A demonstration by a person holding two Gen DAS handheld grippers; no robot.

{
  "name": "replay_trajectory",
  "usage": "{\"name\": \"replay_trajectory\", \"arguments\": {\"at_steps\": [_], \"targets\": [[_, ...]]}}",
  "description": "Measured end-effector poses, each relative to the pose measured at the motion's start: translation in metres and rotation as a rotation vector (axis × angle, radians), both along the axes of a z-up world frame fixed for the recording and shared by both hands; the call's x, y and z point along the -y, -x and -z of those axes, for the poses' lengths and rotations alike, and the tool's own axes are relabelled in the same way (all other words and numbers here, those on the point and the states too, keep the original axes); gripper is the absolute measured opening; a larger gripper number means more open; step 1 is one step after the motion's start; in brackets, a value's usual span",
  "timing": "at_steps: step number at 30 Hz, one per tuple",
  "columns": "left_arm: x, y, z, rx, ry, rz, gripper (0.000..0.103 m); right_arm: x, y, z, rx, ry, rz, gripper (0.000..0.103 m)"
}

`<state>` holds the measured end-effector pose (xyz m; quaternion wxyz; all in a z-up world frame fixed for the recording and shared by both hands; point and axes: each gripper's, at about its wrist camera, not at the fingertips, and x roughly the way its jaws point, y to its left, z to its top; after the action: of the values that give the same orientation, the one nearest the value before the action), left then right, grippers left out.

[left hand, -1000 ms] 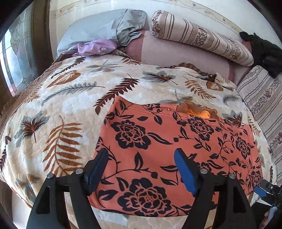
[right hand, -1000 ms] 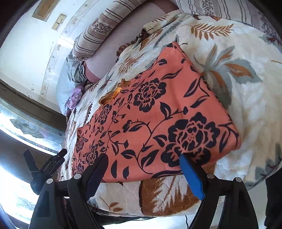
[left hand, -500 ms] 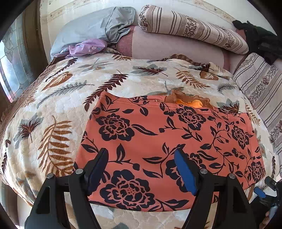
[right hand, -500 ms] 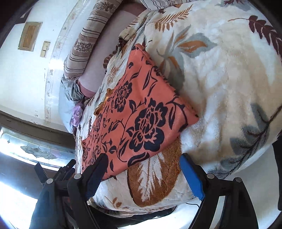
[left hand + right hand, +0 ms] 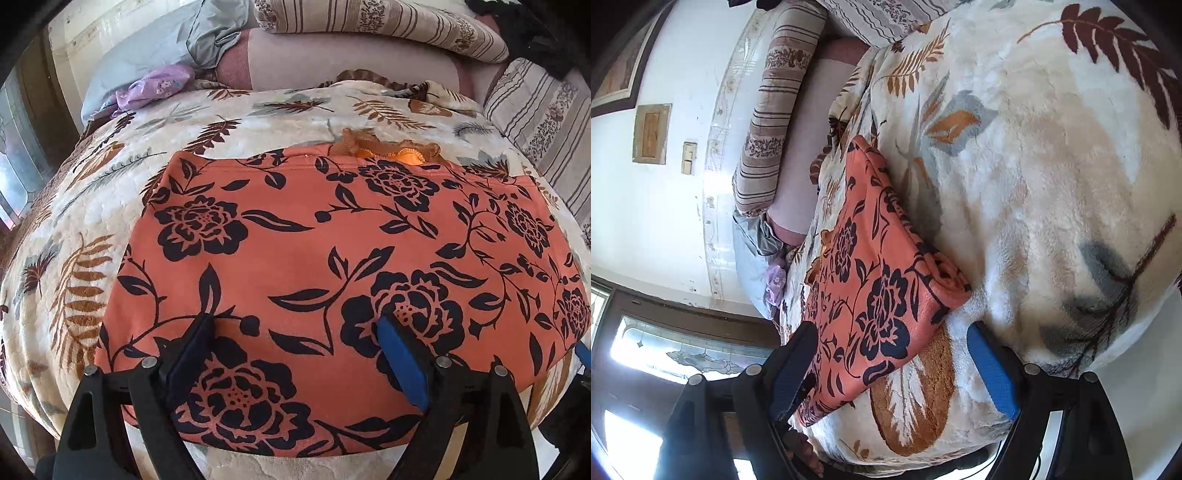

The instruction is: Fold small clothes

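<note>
An orange garment with black flowers (image 5: pixel 332 258) lies flat on the leaf-patterned bedspread (image 5: pixel 92 206), folded into a rectangle, with a frilly orange edge (image 5: pixel 384 147) showing at its far side. My left gripper (image 5: pixel 295 332) is open, low over the garment's near edge, fingers spread above the cloth. In the right wrist view the garment (image 5: pixel 871 295) lies to the left, seen edge-on. My right gripper (image 5: pixel 890 347) is open just off the garment's near right corner, over the bedspread (image 5: pixel 1052 184).
Striped bolster pillows (image 5: pixel 376 26) and a grey pillow (image 5: pixel 159 55) lie at the head of the bed, with a purple cloth (image 5: pixel 155 88) beside them. A dark garment (image 5: pixel 535 33) sits at the far right. A window (image 5: pixel 683 354) is on the left.
My left gripper has moved forward and down over the garment's near edge. My right gripper has swung right and lower, so the garment now sits left of its fingers.
</note>
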<state>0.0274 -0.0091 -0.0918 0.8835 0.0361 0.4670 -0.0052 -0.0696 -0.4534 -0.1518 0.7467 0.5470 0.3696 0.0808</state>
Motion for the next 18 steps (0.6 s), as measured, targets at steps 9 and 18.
{"name": "replay_trajectory", "arguments": {"at_steps": [9,18], "targets": [[0.014,-0.010,-0.015,0.022,0.056,0.036,0.090,0.004,-0.013,0.000,-0.012,-0.099,0.018,0.085],[0.025,-0.007,-0.024,0.067,0.064,0.081,0.090,-0.001,-0.030,0.005,-0.050,-0.114,0.038,0.085]]}}
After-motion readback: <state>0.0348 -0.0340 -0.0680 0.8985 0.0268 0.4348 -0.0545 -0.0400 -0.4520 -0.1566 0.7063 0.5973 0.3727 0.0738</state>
